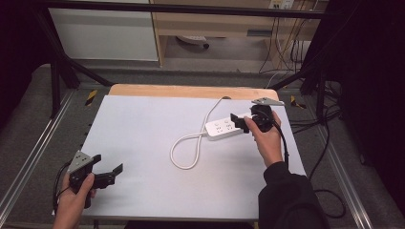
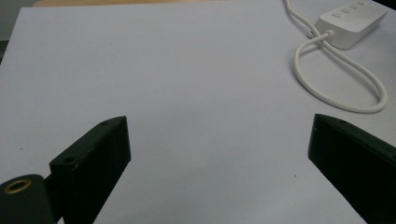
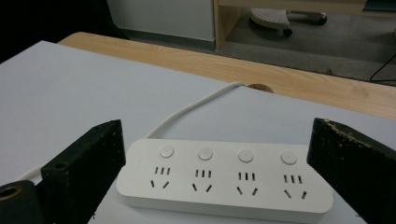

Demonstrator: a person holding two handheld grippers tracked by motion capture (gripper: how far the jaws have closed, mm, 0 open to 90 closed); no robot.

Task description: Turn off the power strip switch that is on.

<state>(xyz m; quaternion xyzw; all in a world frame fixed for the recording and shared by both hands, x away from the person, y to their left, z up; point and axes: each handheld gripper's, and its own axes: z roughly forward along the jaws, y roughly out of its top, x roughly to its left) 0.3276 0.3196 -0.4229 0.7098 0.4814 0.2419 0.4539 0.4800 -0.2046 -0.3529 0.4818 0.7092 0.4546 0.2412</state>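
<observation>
A white power strip (image 1: 223,128) with several sockets and buttons lies flat on the right part of the white table top (image 1: 143,124). Its white cable (image 1: 188,143) curls into a loop toward the middle, and another stretch runs off to the table's back edge. My right gripper (image 1: 240,123) hovers at the strip's right end, jaws open. In the right gripper view the power strip (image 3: 224,179) lies just beyond the spread jaws of that gripper (image 3: 218,126), which do not touch it. My left gripper (image 1: 109,164) rests open at the near left corner, nothing in it. The left gripper view looks past its own jaws (image 2: 219,135) to the strip (image 2: 350,21) and cable loop (image 2: 341,79).
A wooden strip (image 1: 191,90) borders the table's far edge. Black frame posts (image 1: 55,86) and metal rails (image 1: 28,157) flank the table. Dark cables (image 1: 329,143) hang off the right side. Behind stand a white cabinet (image 1: 105,33) and a wooden shelf (image 1: 215,24).
</observation>
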